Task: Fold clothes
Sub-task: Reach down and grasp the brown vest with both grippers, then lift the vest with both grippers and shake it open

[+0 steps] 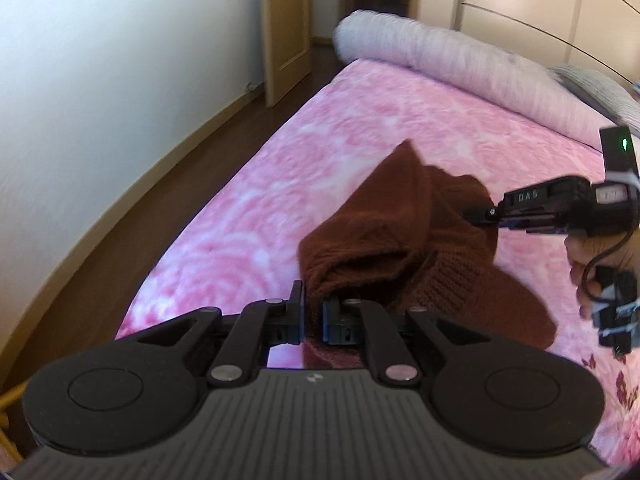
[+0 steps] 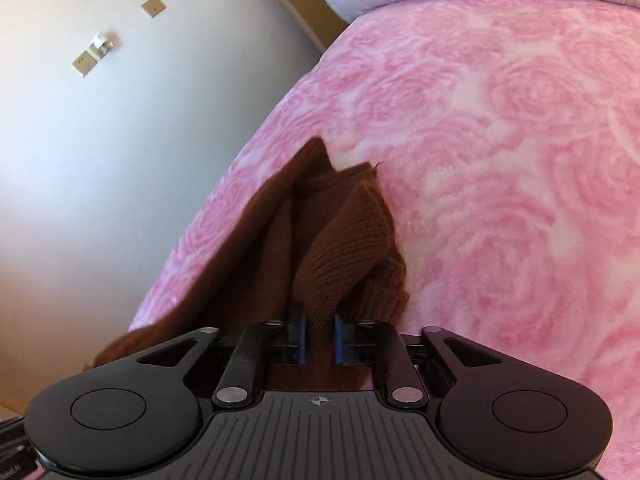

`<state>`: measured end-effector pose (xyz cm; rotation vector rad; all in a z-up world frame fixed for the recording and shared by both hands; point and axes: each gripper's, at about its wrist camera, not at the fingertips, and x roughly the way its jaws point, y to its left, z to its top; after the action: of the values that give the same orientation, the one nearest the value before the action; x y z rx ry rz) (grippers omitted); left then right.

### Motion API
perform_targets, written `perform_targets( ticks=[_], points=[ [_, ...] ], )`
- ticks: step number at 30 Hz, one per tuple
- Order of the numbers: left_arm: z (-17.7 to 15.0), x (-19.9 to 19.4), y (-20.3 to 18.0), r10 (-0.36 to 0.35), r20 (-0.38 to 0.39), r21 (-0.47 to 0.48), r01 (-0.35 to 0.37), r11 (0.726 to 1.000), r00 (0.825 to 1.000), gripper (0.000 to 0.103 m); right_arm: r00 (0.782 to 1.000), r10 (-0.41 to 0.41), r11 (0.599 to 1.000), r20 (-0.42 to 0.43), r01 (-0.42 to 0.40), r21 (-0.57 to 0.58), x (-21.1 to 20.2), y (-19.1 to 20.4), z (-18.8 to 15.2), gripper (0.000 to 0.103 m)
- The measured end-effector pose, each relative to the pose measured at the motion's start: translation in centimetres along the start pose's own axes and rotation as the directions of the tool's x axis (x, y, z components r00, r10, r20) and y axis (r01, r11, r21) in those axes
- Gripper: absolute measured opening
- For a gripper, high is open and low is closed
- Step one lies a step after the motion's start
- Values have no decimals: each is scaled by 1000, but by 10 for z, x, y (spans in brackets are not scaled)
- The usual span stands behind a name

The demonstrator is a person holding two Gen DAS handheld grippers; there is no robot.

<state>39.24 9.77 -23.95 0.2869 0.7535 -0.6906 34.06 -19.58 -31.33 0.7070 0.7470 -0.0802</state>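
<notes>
Pink rose-patterned fleece blanket [image 1: 360,128] covers the bed; a rolled pale lilac duvet [image 1: 460,64] lies along its far edge. Rust-brown knitted sweater [image 1: 400,232] is bunched near the bed's left edge, partly lifted. Left claw [image 1: 313,312] and right claw [image 2: 320,340] are each clamped on its knit.

- The brown knitted sweater [image 1: 384,236] [image 2: 340,240] is bunched and lifted in loose folds above the pink rose-patterned blanket [image 1: 400,128] [image 2: 500,160].
- Its ribbed edge shows; a lower part trails on the blanket.
</notes>
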Motion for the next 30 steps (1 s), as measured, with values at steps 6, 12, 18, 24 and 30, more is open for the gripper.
perform_targets(
  ticks=[6, 12, 18, 24, 30],
  points=[
    [22, -19, -74, -149, 70, 133, 139, 981, 986, 4, 988, -59, 994, 146, 72, -84, -113, -28, 19, 6],
    [13, -26, -205, -366, 72, 255, 338, 906, 928, 0, 903, -274, 947, 331, 313, -70, -298, -115, -2, 6],
    [-23, -21, -347, -556, 25, 370, 509, 777, 831, 0, 764, -494, 852, 415, 520, 57, -469, -213, -85, 6],
    [-65, -18, -482, -697, -40, 467, 630, 620, 716, 30, 659, -638, 764, 398, 606, 221, -568, -297, -198, 6],
    [-123, -33, -538, -741, -85, 454, 688, 566, 666, 60, 668, -607, 791, 432, 563, 240, -585, -318, -275, 6]
  ],
)
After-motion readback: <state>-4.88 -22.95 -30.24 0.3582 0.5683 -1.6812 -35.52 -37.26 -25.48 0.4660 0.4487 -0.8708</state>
